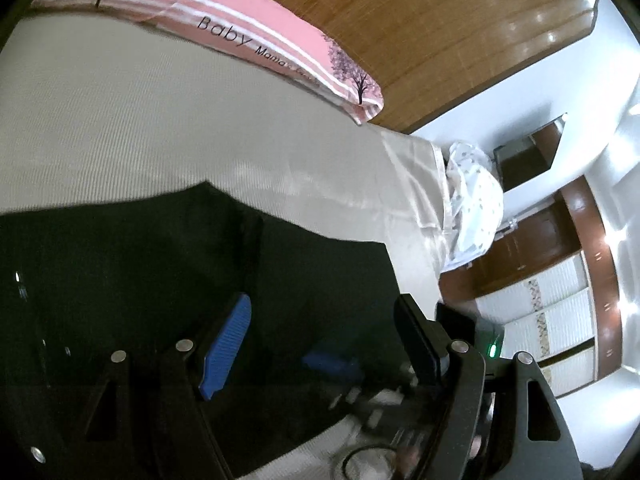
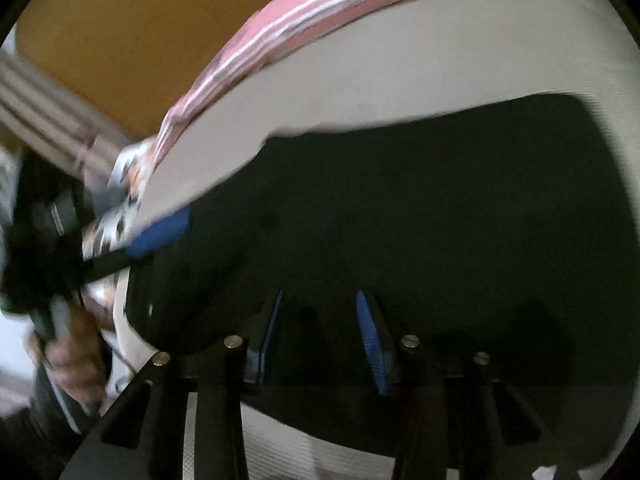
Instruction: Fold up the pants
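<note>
Dark pants (image 1: pixel 160 264) lie spread flat on a bed (image 1: pixel 140 120) covered by a pale ribbed sheet; a pink pillow (image 1: pixel 280 52) rests at the far edge against a wooden headboard (image 1: pixel 440 20).

Left tongs (image 1: pixel 320 344): spread wide, empty, hovering just above the pants near one edge of the cloth. Nothing lies between the blue pads (image 1: pixel 226 348).

Right tongs (image 2: pixel 320 340): partly spread, the pads not pressing on anything. Dark cloth fills the view beneath and ahead of them; whether the tips touch the fabric cannot be told. In the right wrist view the left tongs appear at the far left, blurred, with the hand (image 2: pixel 68 344) that holds them.

Step in hand, as judged: between grasps. The pants appear already laid out, possibly with a fold made, though the layering is too dark to read. Neither tool holds cloth.

Next move, as judged: each pair of tongs must descend to an edge or corner of the pants, pinch both layers, then lift and carry that edge over the remainder together, keeping the fabric taut to avoid wrinkles.
</note>
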A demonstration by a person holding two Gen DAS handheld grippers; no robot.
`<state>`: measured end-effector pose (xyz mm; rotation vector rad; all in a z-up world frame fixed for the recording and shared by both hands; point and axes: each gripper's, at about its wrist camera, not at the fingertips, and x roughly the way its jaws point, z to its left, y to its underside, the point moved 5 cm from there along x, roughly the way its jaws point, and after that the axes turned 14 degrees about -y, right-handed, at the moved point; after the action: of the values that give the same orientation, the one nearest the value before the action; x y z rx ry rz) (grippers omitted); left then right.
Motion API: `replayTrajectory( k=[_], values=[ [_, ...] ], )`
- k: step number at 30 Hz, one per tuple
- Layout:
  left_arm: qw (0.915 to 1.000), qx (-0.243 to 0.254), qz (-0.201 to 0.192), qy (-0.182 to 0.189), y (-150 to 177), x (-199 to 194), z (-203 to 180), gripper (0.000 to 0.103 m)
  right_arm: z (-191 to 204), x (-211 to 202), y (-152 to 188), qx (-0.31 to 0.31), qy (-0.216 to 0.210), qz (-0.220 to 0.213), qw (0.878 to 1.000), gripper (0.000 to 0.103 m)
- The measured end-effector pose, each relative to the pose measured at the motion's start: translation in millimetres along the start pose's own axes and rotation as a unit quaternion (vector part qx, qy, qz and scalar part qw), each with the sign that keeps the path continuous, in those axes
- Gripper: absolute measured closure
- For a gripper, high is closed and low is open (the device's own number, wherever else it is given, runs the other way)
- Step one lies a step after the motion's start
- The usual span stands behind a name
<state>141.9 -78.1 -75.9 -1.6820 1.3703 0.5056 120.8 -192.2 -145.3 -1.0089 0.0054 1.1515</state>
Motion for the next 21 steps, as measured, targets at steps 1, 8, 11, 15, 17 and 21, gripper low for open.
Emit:
replayTrajectory(
  k=[1,8,11,15,17,21],
  values=[
    [1.0000,0.004,-0.001,-0.005,-1.9,1.4,-2.0,0.029,7.5,6.1,2.4,-0.019,0.002,0.008,1.000,0.067],
    [0.9968,0.068,0.009,-0.041,-0.1,33.7,-24.3,0.029,10.3,-5.3,21.2,0.002,-0.035,0.040,0.999,0.067],
    [0.9950,0.080,0.015,-0.058,2.1,52.1,-25.1,0.032,6.7,-24.8,28.1,-0.005,-0.020,0.030,0.999,0.067],
    [0.9818,0.128,0.003,-0.140,4.7,73.5,-15.6,0.055,-6.8,-41.0,41.3,0.013,-0.008,0.020,1.000,0.067],
    [0.9754,0.135,0.013,-0.174,8.4,84.3,-2.7,0.067,-10.7,-43.8,43.1,0.025,-0.009,0.014,1.000,0.068],
    [0.9812,0.099,0.008,-0.165,9.0,80.9,17.0,0.074,-15.6,-43.3,41.6,0.037,-0.012,0.009,0.999,0.068]
  ],
)
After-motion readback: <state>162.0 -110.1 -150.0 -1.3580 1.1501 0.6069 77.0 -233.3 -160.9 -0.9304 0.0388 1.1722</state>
